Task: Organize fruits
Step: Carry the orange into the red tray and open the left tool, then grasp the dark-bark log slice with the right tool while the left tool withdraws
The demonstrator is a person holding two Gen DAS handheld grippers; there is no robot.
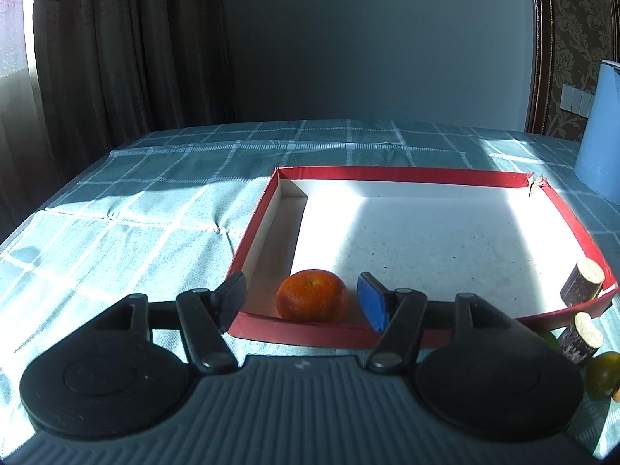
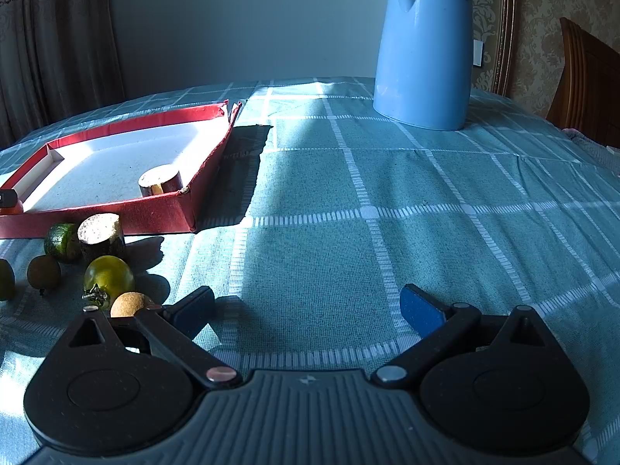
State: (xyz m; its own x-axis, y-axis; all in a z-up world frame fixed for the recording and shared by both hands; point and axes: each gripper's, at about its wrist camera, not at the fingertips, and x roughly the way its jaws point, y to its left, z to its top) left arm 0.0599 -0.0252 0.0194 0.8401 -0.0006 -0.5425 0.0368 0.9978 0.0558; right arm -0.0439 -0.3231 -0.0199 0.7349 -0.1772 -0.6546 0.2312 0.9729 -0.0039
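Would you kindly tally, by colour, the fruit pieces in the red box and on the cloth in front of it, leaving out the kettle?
Orange mandarin: 1
Green or yellow-green round fruits: 3
Brown or tan round fruits: 2
Dark stubs with pale cut ends: 2
Total: 8

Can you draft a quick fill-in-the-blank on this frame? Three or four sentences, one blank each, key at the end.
1. The orange mandarin sits inside the red ____, in its near left corner.
2. The left gripper has its pads apart on either side of the mandarin, so it is ____.
3. The tall kettle standing on the checked tablecloth is ____ in colour.
4. The right gripper is open and holds ____.

Missing words: box; open; blue; nothing
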